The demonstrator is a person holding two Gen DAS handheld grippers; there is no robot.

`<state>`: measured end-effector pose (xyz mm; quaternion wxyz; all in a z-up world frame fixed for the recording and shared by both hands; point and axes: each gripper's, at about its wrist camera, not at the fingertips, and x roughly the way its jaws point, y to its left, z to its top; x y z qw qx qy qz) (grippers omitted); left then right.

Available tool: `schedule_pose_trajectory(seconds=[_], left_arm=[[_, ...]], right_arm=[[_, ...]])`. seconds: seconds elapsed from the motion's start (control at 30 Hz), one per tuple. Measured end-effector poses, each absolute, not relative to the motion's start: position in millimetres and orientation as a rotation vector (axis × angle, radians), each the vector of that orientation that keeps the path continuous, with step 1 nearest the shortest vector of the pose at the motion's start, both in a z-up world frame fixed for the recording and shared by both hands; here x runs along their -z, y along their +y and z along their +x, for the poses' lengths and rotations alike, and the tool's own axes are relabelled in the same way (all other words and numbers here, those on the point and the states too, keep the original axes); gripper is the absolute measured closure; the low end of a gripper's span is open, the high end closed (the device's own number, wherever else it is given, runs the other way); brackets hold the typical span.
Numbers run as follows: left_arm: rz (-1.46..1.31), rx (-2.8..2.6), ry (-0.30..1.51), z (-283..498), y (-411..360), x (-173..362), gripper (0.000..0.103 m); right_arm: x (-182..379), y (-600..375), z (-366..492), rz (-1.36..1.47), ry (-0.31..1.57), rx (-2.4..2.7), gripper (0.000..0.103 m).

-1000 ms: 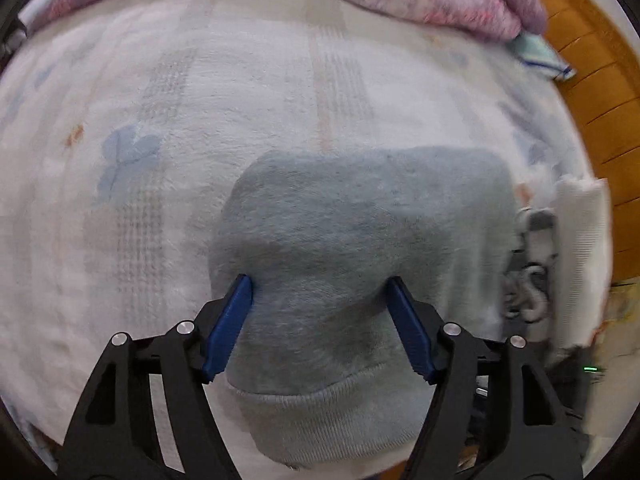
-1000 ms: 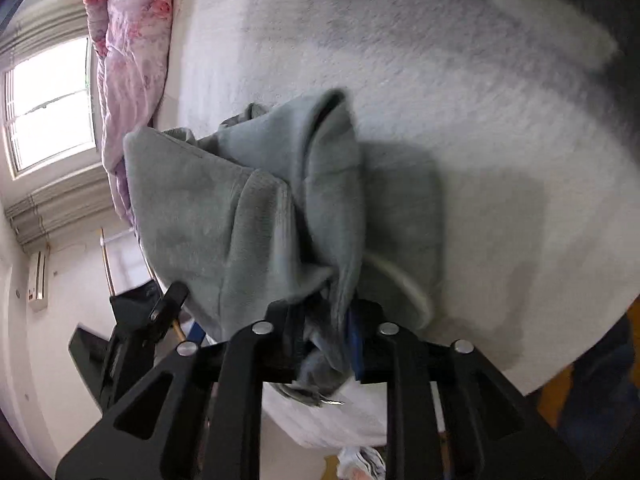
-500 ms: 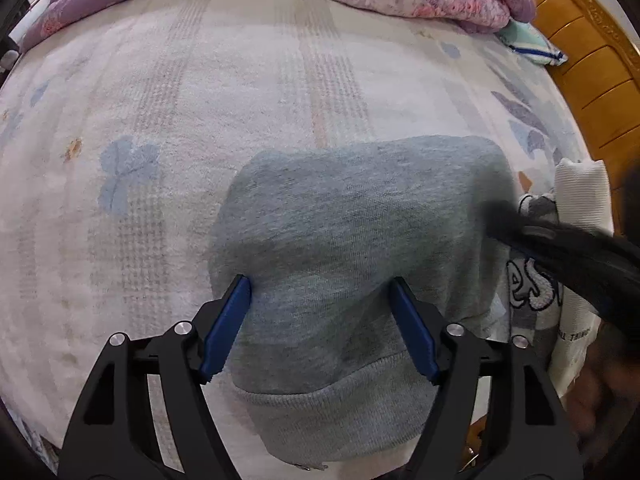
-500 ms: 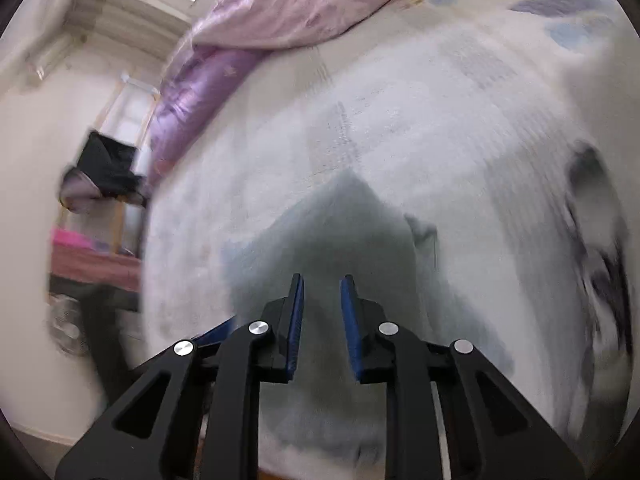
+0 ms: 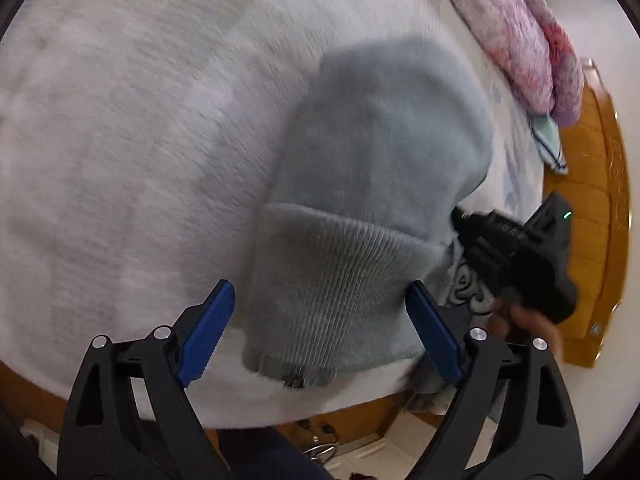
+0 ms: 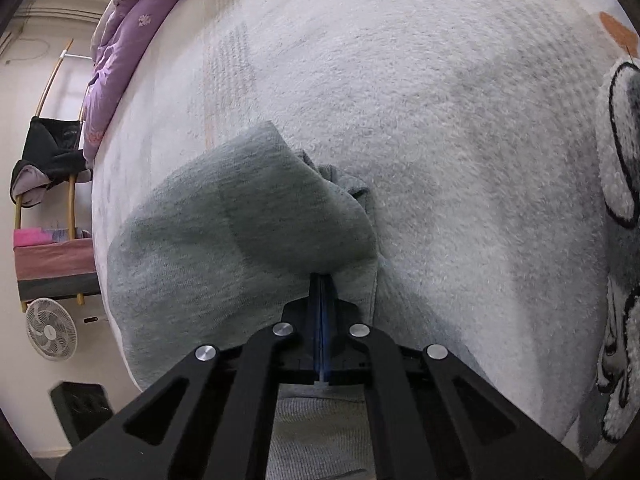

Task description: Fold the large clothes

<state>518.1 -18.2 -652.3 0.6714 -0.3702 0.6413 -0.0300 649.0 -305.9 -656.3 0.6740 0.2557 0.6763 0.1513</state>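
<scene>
A grey sweatshirt (image 5: 376, 184) lies folded in a compact bundle on the pale fleece bed blanket (image 5: 132, 120), its ribbed hem toward the near bed edge. My left gripper (image 5: 320, 316) is wide open, its blue pads either side of the hem, holding nothing. In the left wrist view my right gripper's black body shows at the bundle's right side. In the right wrist view the right gripper (image 6: 320, 280) has its pads pressed together with the tips at or under the edge of the sweatshirt (image 6: 224, 232); whether cloth is pinched is hidden.
A pink and purple quilt (image 5: 532, 44) lies along the far side of the bed, by the wooden headboard (image 5: 592, 208). A white garment with black cartoon print (image 6: 616, 208) lies right of the sweatshirt. A fan (image 6: 50, 334) and a clothes rack (image 6: 52, 152) stand beyond the bed.
The left gripper has swung round and pulled back to the hem. The right gripper let go of the hanging sweatshirt, came down at the bundle's right edge and closed its pads.
</scene>
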Motion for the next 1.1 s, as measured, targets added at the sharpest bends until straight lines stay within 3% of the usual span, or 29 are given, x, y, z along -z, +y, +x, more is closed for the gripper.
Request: schedule_pose_trajectory(seconds=[0.17, 0.23, 0.3, 0.33, 0.4, 0.43, 0.47, 0.53, 0.67, 0.9, 1.1], left_arm=[[-0.847, 0.100, 1.497, 539.2, -33.0, 681.4, 0.011], [-0.839, 0.110, 1.508, 544.5, -33.7, 684.5, 0.024], [-0.824, 0.112, 1.527, 545.3, -31.1, 682.9, 0.044], [-0.840, 0.121, 1.529, 545.1, -28.0, 680.6, 0.047], [-0.865, 0.136, 1.531, 545.6, -23.4, 674.8, 0.059], [-0.868, 0.149, 1.531, 547.1, -21.7, 670.5, 0.060], [-0.864, 0.159, 1.532, 548.4, -20.9, 667.9, 0.061], [-0.861, 0.183, 1.540, 552.8, -15.9, 661.8, 0.062], [-0.825, 0.208, 1.568, 560.5, -4.6, 657.5, 0.062], [-0.763, 0.252, 1.596, 565.5, 19.6, 656.9, 0.062], [-0.755, 0.302, 1.612, 571.4, 20.5, 661.2, 0.061]], right_arm=[[659.7, -296.9, 652.5, 0.545, 1.500, -0.336, 0.103], [657.3, -296.4, 650.8, 0.543, 1.481, -0.330, 0.103], [652.8, -295.6, 647.6, 0.537, 1.463, -0.329, 0.103], [647.7, -295.5, 644.7, 0.530, 1.454, -0.325, 0.100], [635.9, -297.8, 634.9, 0.525, 1.434, -0.312, 0.091], [626.1, -300.2, 626.8, 0.542, 1.409, -0.315, 0.076], [617.3, -303.1, 618.6, 0.566, 1.383, -0.318, 0.055], [597.7, -314.0, 593.5, 0.608, 1.311, -0.277, 0.033], [595.8, -332.0, 546.3, 0.769, 1.271, -0.184, 0.024], [685.0, -322.7, 481.4, 1.200, 1.356, -0.048, 0.024], [716.9, -299.8, 474.4, 1.408, 1.213, -0.213, 0.021]])
